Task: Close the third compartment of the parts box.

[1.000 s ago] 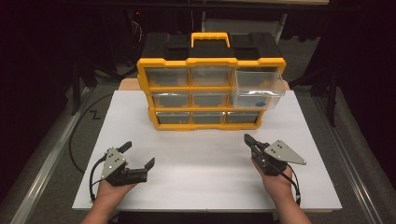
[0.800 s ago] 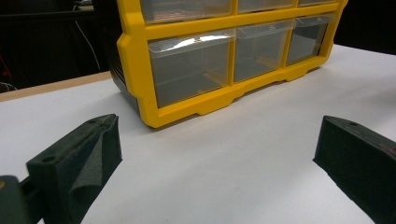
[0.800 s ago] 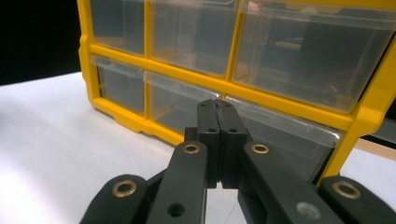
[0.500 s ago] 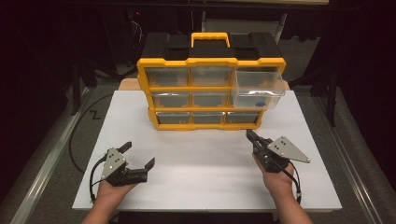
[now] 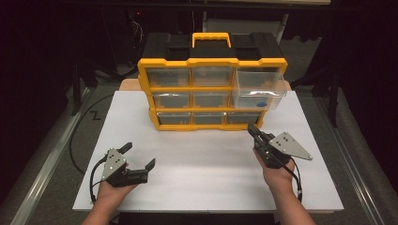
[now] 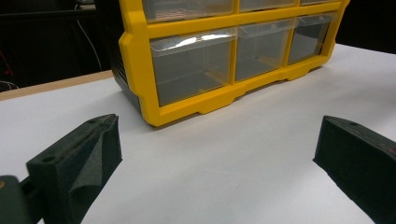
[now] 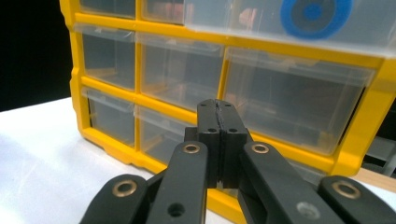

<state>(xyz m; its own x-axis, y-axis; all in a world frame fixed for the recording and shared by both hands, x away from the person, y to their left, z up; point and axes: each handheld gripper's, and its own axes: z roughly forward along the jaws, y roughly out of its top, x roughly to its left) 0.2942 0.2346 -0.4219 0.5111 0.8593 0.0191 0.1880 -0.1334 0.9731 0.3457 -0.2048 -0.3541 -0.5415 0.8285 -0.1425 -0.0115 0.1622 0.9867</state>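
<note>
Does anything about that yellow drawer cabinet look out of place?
Yes. On the yellow plastic drawer cabinet, the clear top-right drawer juts out past the front, open, with a blue round thing inside; the other drawers sit flush.

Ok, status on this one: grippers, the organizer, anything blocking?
Left gripper open, empty, low on the white board. Right gripper shut, empty, pointing at the yellow drawer organizer. Top-right drawer pulled out. Nothing between.

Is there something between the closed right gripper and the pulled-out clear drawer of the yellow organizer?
Nothing visible does. Bare white tabletop separates the right gripper from the yellow plastic drawer organizer, whose pulled-out clear drawer holds a blue disc.
</note>
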